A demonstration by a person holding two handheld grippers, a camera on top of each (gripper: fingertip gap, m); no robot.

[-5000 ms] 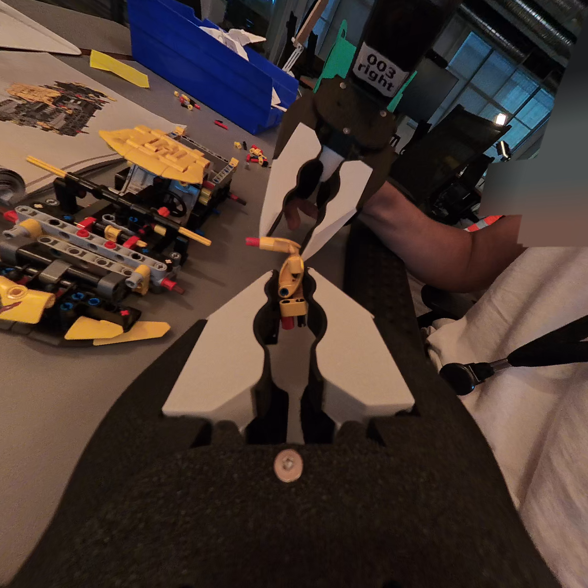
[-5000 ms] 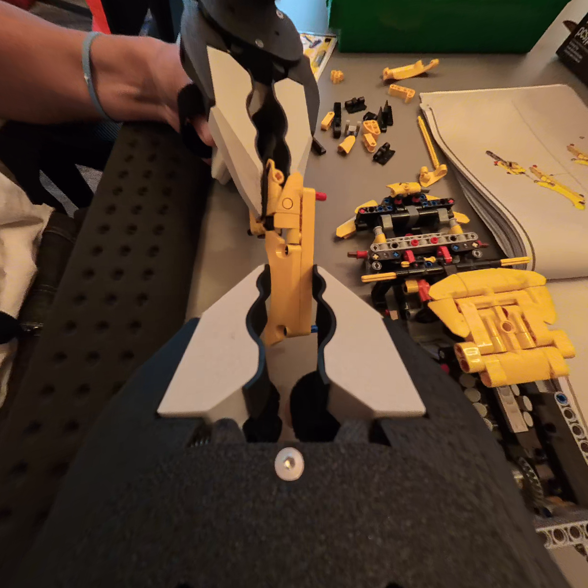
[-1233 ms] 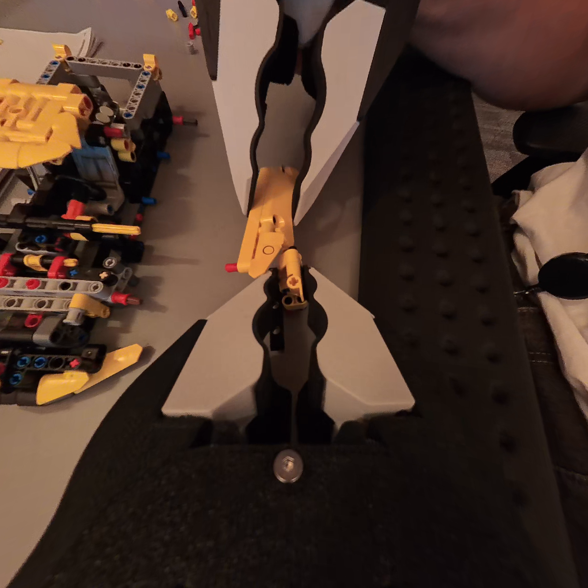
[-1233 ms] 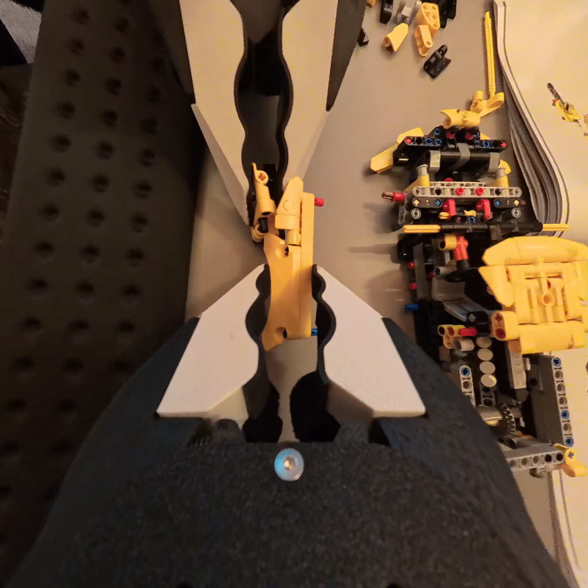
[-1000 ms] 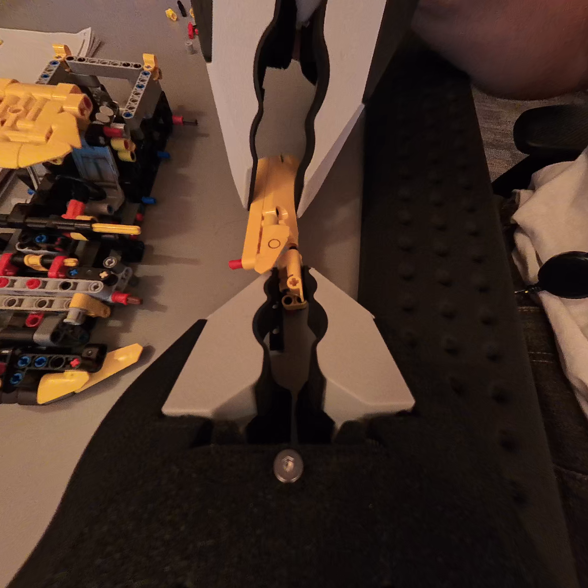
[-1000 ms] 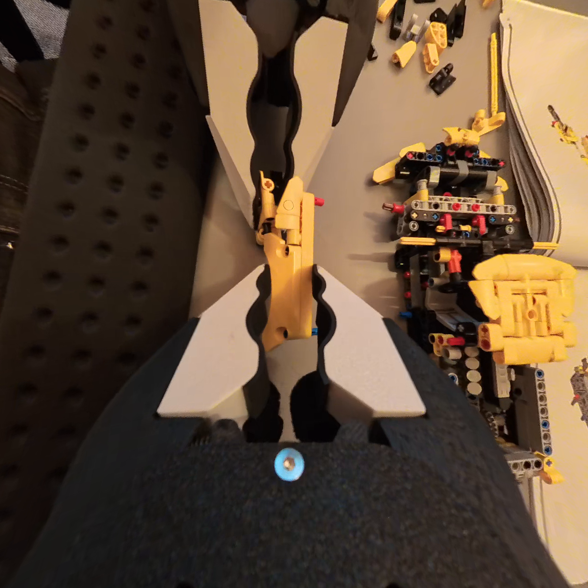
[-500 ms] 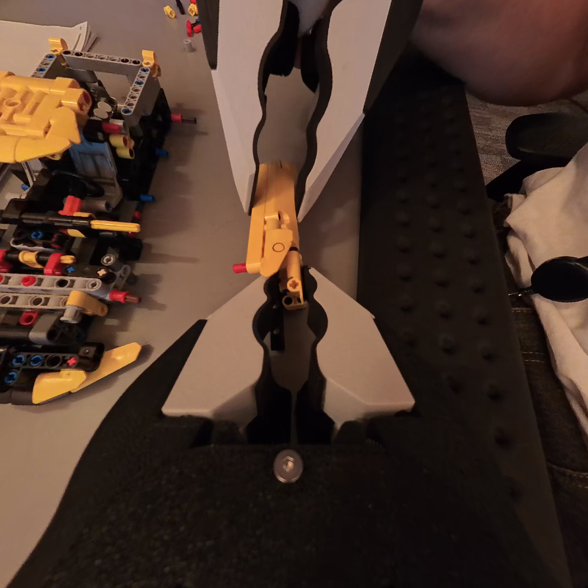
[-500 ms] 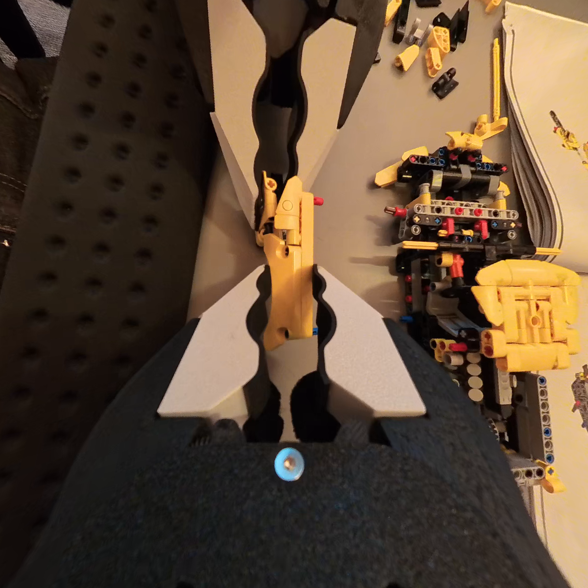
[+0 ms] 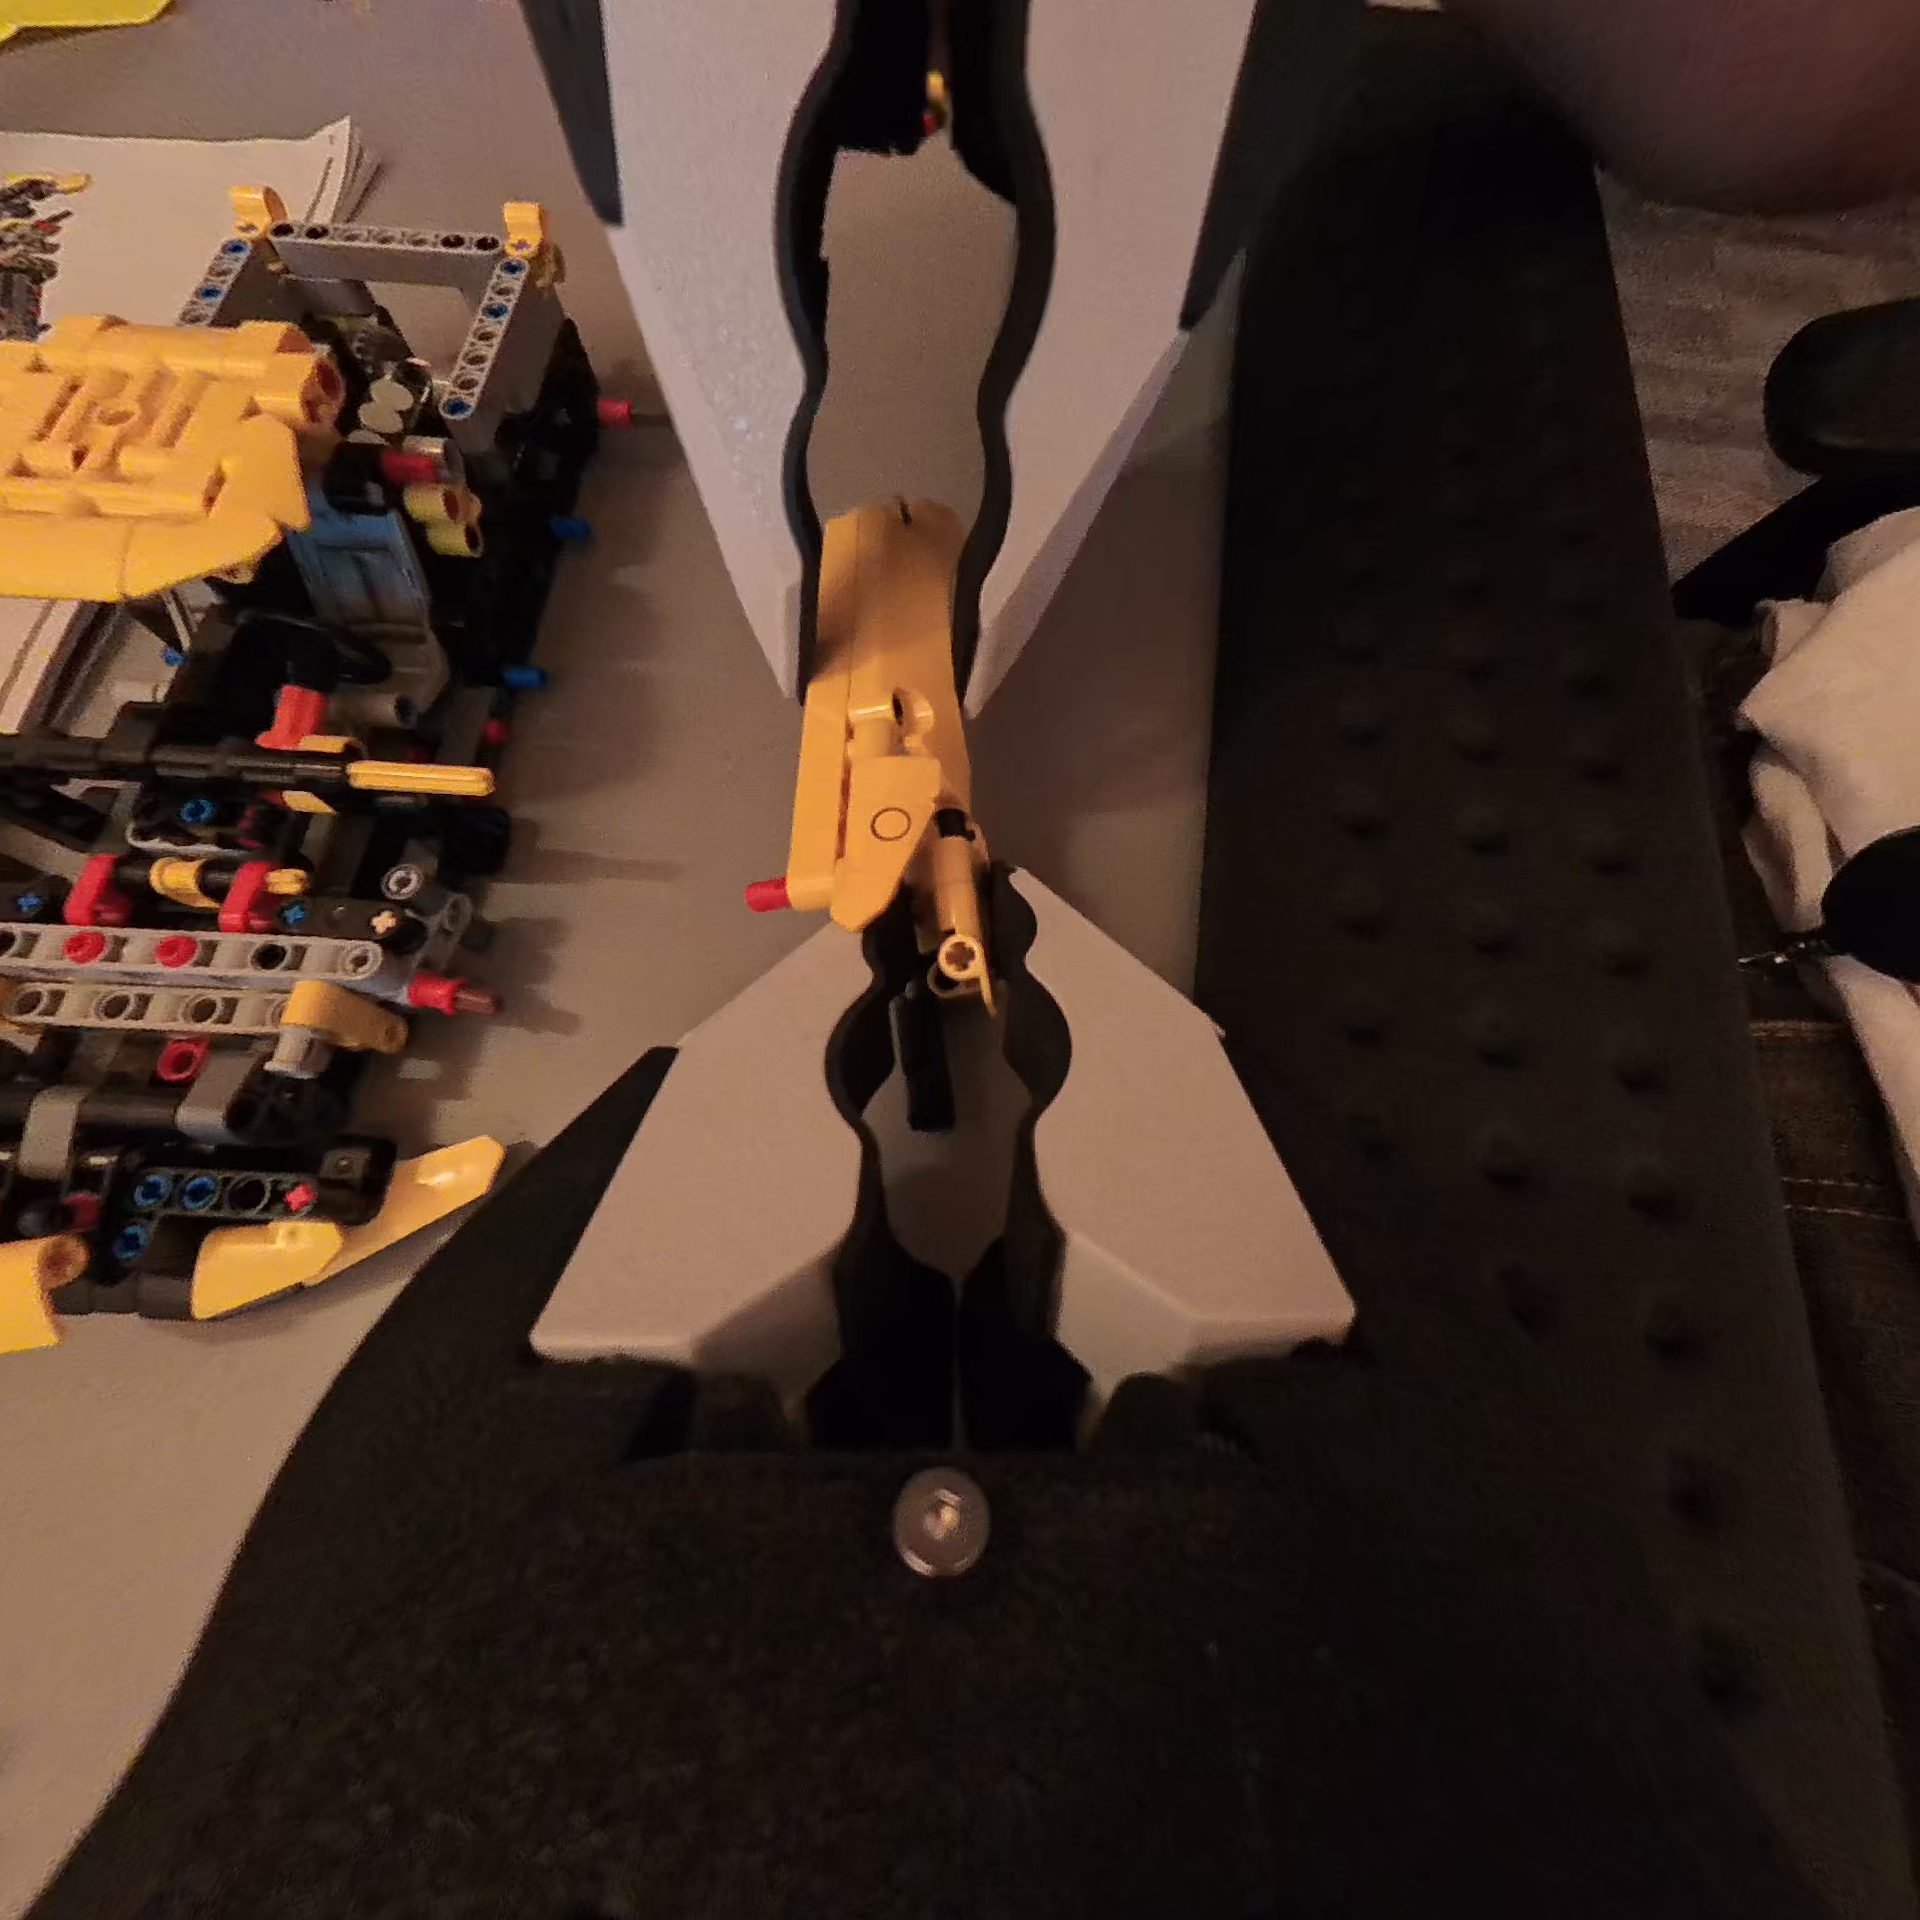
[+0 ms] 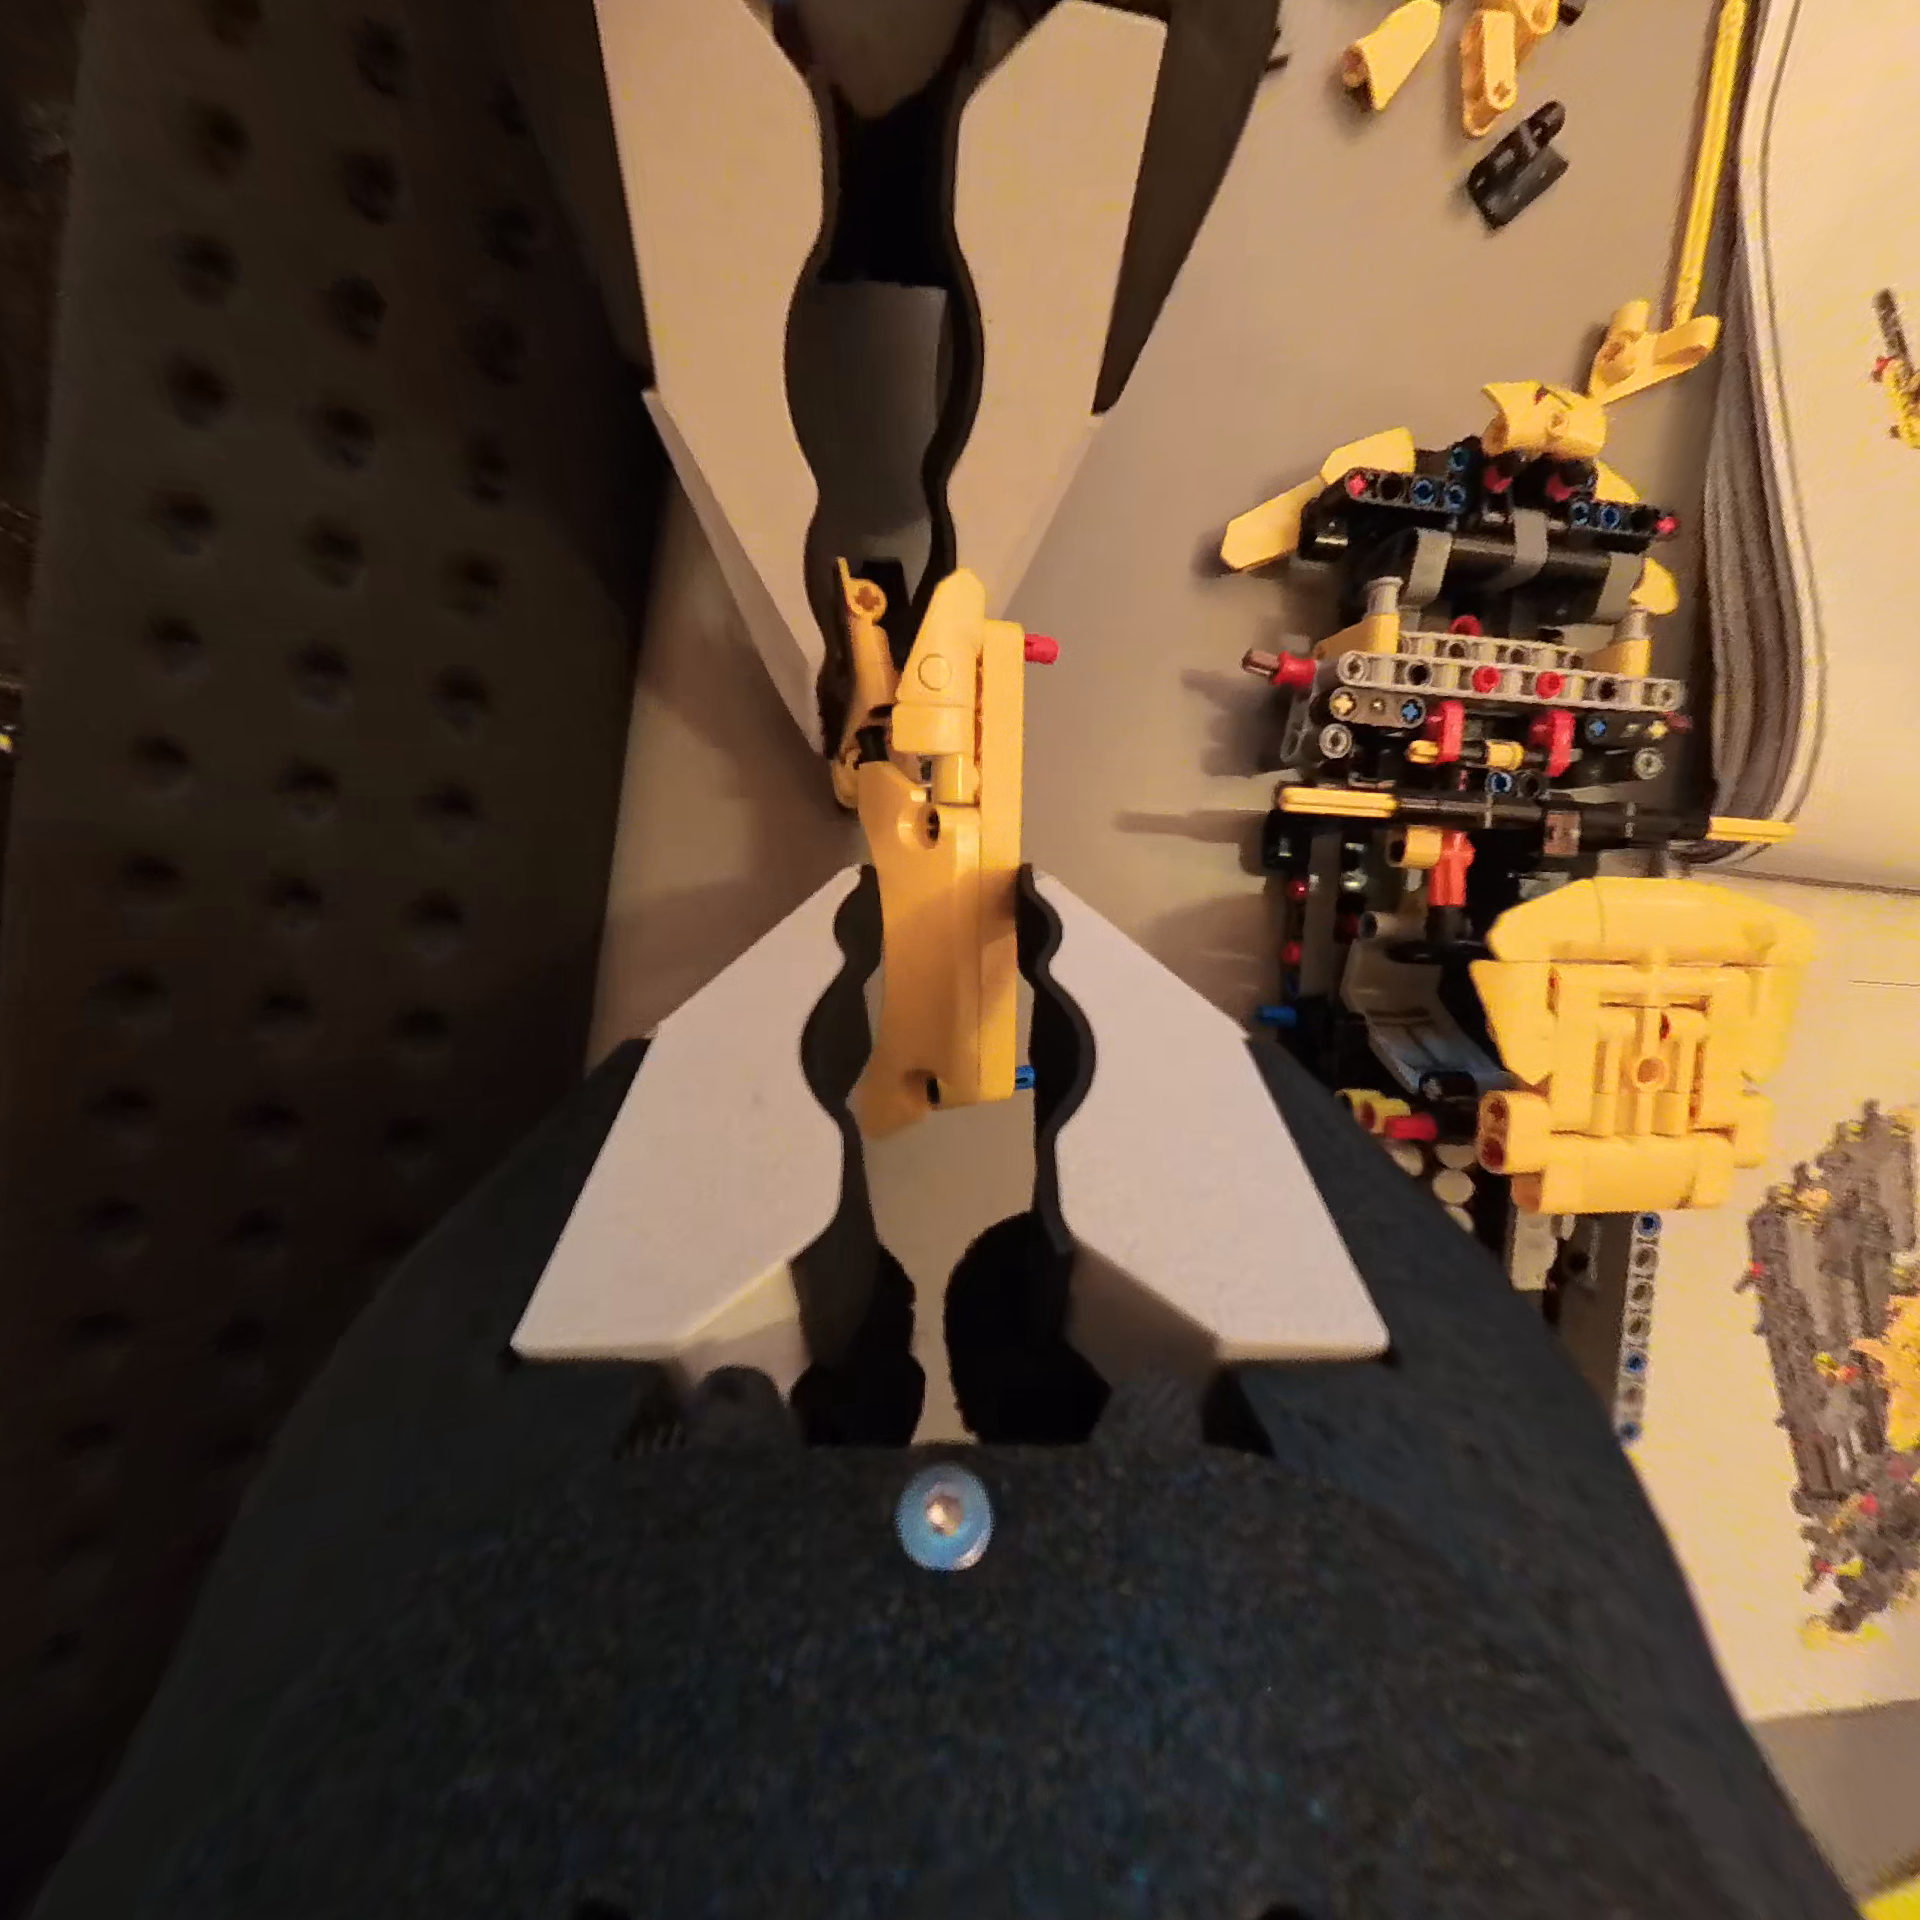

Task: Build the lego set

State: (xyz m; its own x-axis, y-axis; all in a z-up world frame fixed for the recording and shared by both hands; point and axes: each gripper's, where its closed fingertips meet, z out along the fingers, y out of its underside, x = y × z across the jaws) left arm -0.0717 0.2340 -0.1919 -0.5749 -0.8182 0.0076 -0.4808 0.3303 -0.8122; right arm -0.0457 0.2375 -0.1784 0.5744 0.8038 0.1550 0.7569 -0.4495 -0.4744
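My right gripper (image 10: 940,873) is shut on a flat yellow panel assembly (image 10: 951,987) with a red pin at its far end. My left gripper (image 9: 920,904) is shut on a small yellow connector (image 9: 961,951) with a black pin. The two grippers meet tip to tip above the table edge, and the connector touches the far end of the panel (image 9: 878,727). In the right wrist view the connector (image 10: 864,644) sits against the panel's left side. The partly built yellow and black model (image 9: 260,831) lies on the grey table, also in the right wrist view (image 10: 1475,790).
A black perforated strip (image 9: 1455,831) runs along the table edge beside the grippers. An open instruction booklet (image 10: 1849,468) lies beyond the model. Loose yellow and black pieces (image 10: 1455,62) lie at the far end of the table. White cloth (image 9: 1849,707) is at the right. My two grippers' fingertips are within a few centimetres of each other.
Both grippers have drawn a little closer, and the connector now lies tighter against the panel's end. Five seconds ago the two pieces were held higher and the connector was apart from the panel.
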